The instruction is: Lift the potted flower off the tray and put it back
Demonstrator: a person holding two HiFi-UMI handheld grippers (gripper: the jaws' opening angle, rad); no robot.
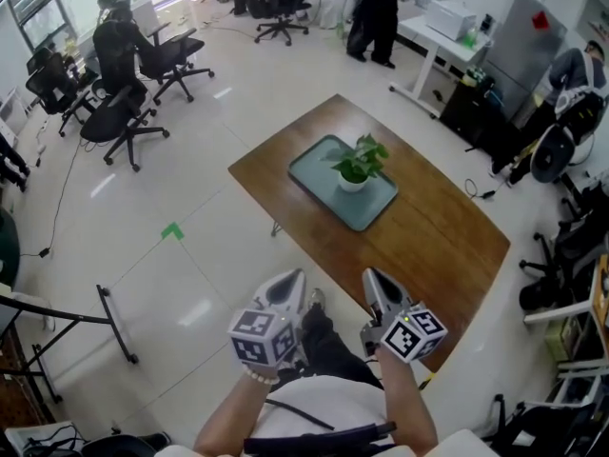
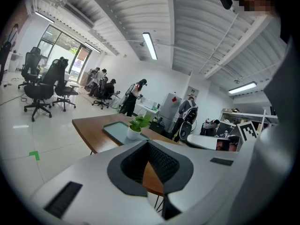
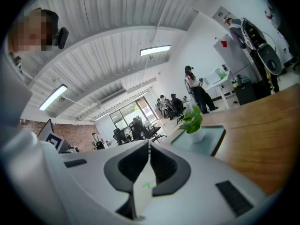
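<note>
The green leafy flower in its small white pot (image 1: 357, 169) stands on the grey-green rectangular tray (image 1: 319, 177), in the middle of the brown wooden table (image 1: 447, 241). Both tongs are well short of it at the table's near edge. The left tongs (image 1: 291, 278) and right tongs (image 1: 371, 276) are side by side, each closed tip to tip and holding nothing.
</note>
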